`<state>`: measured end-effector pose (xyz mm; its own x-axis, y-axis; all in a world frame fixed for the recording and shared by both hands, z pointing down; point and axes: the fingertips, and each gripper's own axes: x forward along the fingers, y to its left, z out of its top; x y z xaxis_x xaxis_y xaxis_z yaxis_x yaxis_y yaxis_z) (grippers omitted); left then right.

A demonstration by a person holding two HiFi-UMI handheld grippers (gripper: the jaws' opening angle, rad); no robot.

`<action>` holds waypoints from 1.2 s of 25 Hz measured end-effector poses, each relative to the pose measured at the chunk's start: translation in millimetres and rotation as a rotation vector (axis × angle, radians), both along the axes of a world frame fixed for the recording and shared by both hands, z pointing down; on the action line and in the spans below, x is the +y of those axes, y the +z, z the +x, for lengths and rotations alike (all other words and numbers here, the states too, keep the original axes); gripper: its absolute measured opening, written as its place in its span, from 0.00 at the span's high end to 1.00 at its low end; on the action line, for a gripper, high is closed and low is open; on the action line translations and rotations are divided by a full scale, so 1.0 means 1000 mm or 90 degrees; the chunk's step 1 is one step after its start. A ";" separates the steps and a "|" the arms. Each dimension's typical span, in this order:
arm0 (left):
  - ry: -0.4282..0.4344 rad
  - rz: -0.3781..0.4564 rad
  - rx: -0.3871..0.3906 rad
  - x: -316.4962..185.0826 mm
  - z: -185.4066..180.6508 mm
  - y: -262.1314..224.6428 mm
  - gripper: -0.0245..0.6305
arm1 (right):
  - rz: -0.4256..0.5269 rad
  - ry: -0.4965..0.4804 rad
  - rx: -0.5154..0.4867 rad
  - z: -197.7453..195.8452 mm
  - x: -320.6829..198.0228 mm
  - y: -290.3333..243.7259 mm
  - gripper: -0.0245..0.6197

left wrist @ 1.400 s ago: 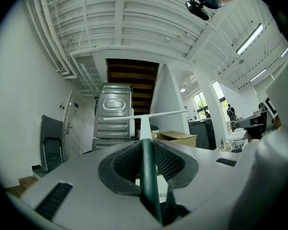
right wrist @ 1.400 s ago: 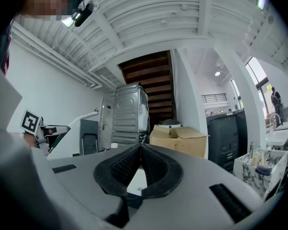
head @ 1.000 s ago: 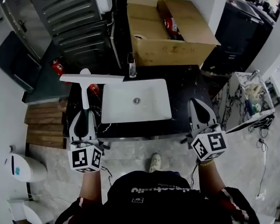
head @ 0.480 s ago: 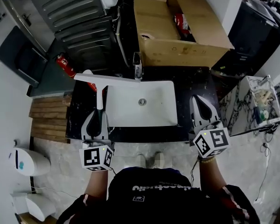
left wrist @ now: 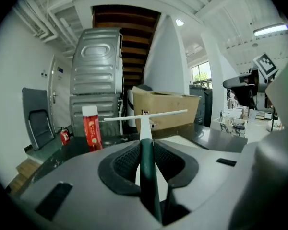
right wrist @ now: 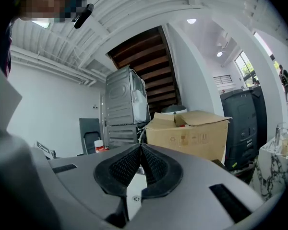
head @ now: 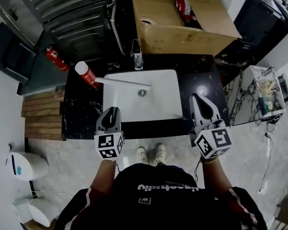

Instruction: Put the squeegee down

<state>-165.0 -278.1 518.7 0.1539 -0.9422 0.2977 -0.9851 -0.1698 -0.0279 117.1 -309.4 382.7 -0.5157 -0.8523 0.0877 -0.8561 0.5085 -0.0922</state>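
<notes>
1. Right, here's a black stone counter [head: 182, 75] with a white sink [head: 158, 107] set into its middle and a tap [head: 136, 60] at the sink's back edge.
2. Behind the counter sits an open cardboard box [head: 182, 23]. Off to the back left there's a ribbed grey metal unit [head: 72, 8], with a red fire extinguisher [head: 55, 59] on the floor near it and wooden planks [head: 41, 116] left of the counter.
3. A red can [head: 86, 74] with a white cap stands upright on the counter, just left of the sink.
4. Now the left gripper [head: 113, 111]: its jaws are clamped on the dark green handle of the squeegee [head: 122, 82]. The handle runs straight out ahead from between them and turns white further along.
5. The white blade lies crosswise at the far end, over the sink's rear left part. Its left tip is near the red can and its right tip is near the drain [head: 142, 93]. Whether it touches the basin, I can't tell.
6. The right gripper [head: 198, 97] is over the counter just right of the sink, jaws pressed together with nothing between them, well apart from the squeegee.
</notes>
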 end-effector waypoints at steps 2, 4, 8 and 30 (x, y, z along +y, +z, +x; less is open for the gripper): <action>0.007 -0.039 0.007 -0.005 0.001 0.029 0.82 | -0.018 -0.002 -0.003 -0.012 0.000 0.021 0.90; 0.013 -0.071 0.008 -0.009 0.001 0.052 0.82 | -0.039 0.002 -0.001 -0.026 0.000 0.051 0.90; 0.033 -0.140 0.006 -0.017 0.003 0.090 0.82 | -0.114 0.014 0.034 -0.047 -0.002 0.127 0.90; 0.068 -0.182 0.022 -0.047 -0.006 0.061 0.81 | -0.079 0.017 0.043 -0.052 -0.002 0.087 0.90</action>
